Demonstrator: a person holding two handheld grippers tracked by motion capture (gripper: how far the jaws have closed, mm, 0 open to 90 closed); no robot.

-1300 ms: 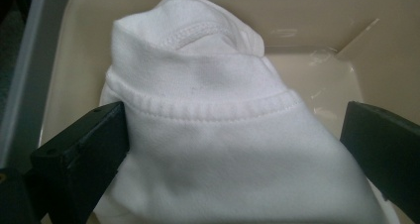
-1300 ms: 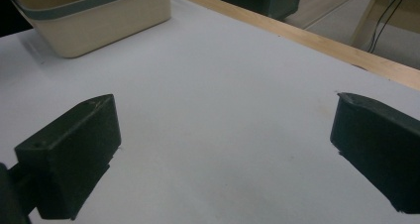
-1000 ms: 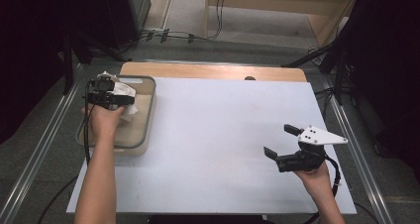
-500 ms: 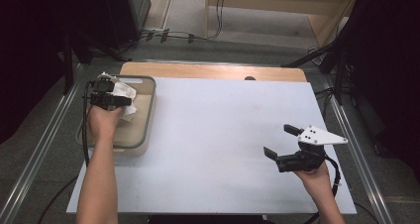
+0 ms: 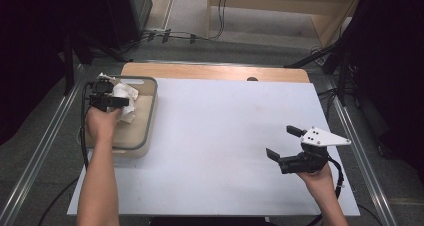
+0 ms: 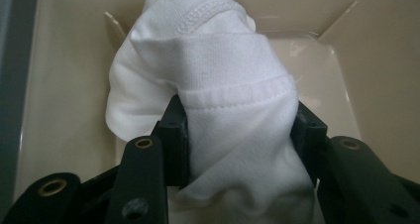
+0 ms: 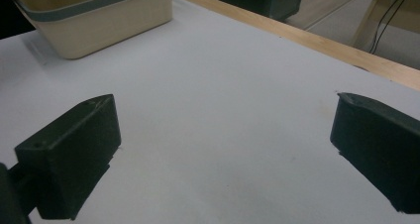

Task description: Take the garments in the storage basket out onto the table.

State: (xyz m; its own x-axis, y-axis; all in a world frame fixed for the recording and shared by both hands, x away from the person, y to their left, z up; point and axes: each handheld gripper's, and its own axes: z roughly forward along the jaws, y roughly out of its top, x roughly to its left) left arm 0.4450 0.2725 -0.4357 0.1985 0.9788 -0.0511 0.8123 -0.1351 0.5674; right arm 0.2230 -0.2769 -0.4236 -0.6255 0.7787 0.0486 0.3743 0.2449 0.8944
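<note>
Clenching a white cloth (image 6: pixel 218 115) inside the bin (image 5: pixel 145 136) at the worktop's (image 5: pixel 220 146) 10 o'clock, the left gripper (image 5: pixel 111 101) seems mid-pickup, lift still to come, while the right gripper (image 5: pixel 287 143) waits at 4 o'clock, fingers released.

I see the bin (image 5: pixel 145 131) on the worktop's (image 5: pixel 215 146) far-left corner. The cloth (image 6: pixel 213 95) sits in the bin's far end, with my left gripper (image 5: pixel 107 100) over it, its jaws on either side of the cloth. My right gripper (image 5: pixel 289 145) is well apart, above the worktop's near-right part.
</note>
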